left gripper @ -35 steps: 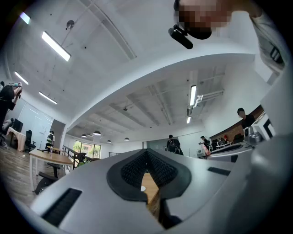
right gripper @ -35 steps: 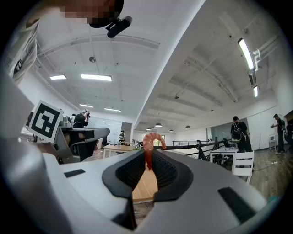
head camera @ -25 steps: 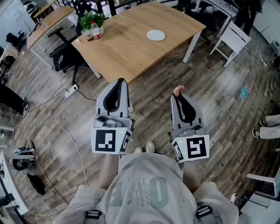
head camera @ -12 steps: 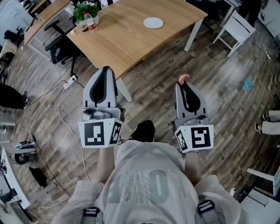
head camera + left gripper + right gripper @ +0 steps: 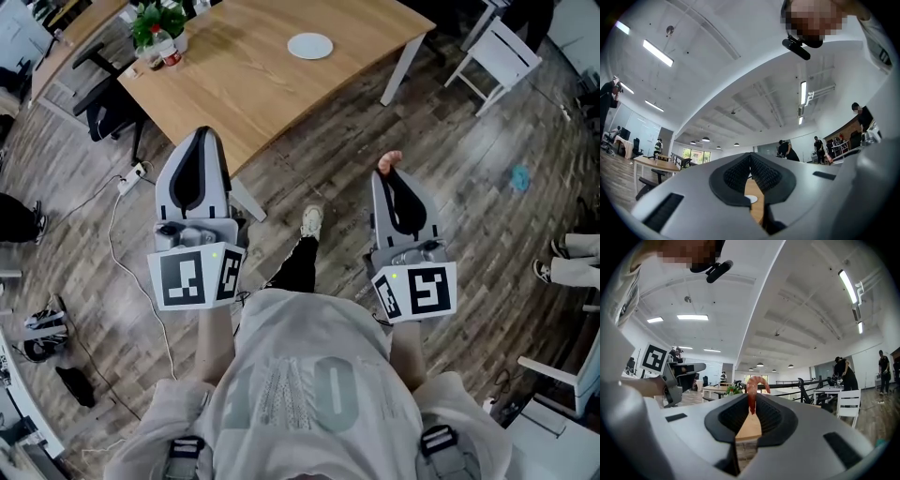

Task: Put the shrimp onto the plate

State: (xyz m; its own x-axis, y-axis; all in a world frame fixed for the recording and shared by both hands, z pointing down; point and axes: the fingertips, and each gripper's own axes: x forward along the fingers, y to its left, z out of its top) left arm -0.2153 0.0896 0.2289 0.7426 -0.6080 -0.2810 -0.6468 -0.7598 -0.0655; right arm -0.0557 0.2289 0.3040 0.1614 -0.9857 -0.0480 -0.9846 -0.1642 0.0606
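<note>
- Pink shrimp is pinched at the very tips of your right tongs, with its curled end standing up above the pads; the hold looks slight, so squeeze evenly all the way
- Your left tongs are pressed together with nothing between them; let them ride alongside, clear of the right pair's path
- The white plate lies on the wooden bench, well ahead of both tongs and off to the left of the right pair, so I judge the carry is not yet half done
- Walk up with the right tongs level and no jerks, since a shrimp that slips here lands on the floor
- Watch the bench leg just beside the left tongs as you step in
- Once at the bench, reach the right tongs forward and across to the left until the tips hang over the plate's middle
- Lower until the shrimp almost touches the plate, then spread the tongs and lift straight up so it does not drag off
</note>
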